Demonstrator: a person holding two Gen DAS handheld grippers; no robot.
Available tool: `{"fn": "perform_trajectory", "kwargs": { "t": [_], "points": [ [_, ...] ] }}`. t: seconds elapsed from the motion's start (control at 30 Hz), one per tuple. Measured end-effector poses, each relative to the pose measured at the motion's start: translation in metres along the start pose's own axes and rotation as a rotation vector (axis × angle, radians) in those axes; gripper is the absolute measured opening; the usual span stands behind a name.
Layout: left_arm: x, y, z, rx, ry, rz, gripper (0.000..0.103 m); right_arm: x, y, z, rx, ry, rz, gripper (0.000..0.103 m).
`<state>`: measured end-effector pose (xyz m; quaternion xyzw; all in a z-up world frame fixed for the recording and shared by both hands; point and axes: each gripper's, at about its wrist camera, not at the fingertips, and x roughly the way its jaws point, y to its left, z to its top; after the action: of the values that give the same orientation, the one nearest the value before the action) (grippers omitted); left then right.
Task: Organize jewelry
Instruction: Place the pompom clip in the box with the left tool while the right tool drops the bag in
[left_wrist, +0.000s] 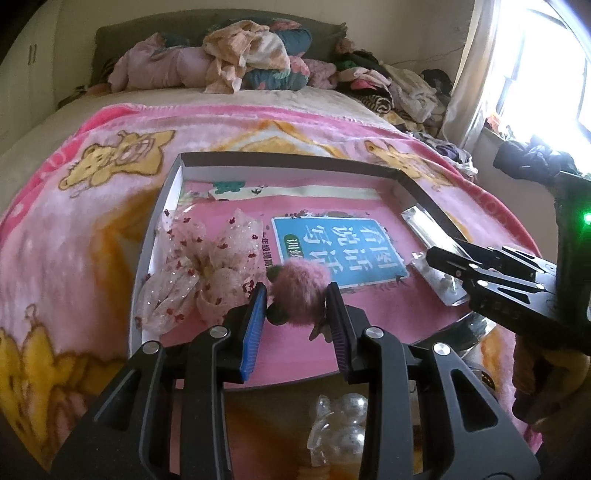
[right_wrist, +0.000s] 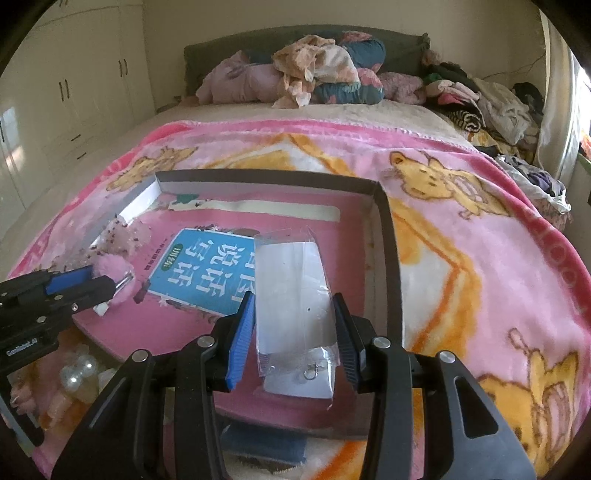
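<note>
Left wrist view: a shallow box with dark rim sits on a pink bear-print blanket on the bed. A pink book with a blue label lies flat inside the box. A sheer spotted bow rests at the box's left side, partly on the rim. The left gripper is spread, fingers released, with a fluffy pink pompom clip between them; contact with either finger cannot be told. The right gripper enters from the right, its tip at a clear plastic packet near the box's right wall. Clear beads lie below the box edge.

Right wrist view: the right gripper straddles the clear plastic packet, which lies on the book beside the box's right wall. Small metal rings show inside the packet's near end. Fingers stand apart with gaps on both sides of the packet: released. The left gripper appears at left, at the pompom clip. The bow lies behind it. Pearly beads sit lower left.
</note>
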<state>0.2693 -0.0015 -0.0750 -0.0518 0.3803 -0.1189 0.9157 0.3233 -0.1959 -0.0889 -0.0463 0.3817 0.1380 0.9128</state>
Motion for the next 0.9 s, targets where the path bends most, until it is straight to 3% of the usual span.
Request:
{"fn": "perform_trajectory", "kwargs": {
  "t": [0.27,0.33,0.4,0.57,0.7,0.8,0.9],
  "points": [
    [-0.001,0.000,0.001,-0.002,-0.010,0.002,0.025,0.000,-0.001,0.002,0.007,-0.016,-0.014,0.044],
    [-0.001,0.000,0.001,0.000,-0.011,0.005,0.025,-0.004,0.000,0.002,-0.002,-0.035,-0.025,0.050],
    [-0.001,0.001,0.001,-0.004,-0.013,0.005,0.025,-0.010,-0.001,0.001,-0.001,-0.062,-0.036,0.064],
    [-0.004,0.004,0.000,-0.024,-0.022,0.003,0.026,-0.029,-0.002,-0.001,0.002,-0.132,-0.072,0.078],
    [-0.012,0.005,-0.001,-0.026,-0.038,0.014,0.038,-0.043,-0.007,-0.003,0.029,-0.160,-0.071,0.081],
    [-0.020,0.005,-0.001,-0.030,-0.056,0.018,0.055,-0.054,-0.010,-0.007,0.045,-0.177,-0.071,0.081],
    [-0.030,0.003,-0.003,-0.029,-0.080,0.026,0.063,-0.064,-0.010,-0.011,0.052,-0.191,-0.078,0.082]
  ]
}}
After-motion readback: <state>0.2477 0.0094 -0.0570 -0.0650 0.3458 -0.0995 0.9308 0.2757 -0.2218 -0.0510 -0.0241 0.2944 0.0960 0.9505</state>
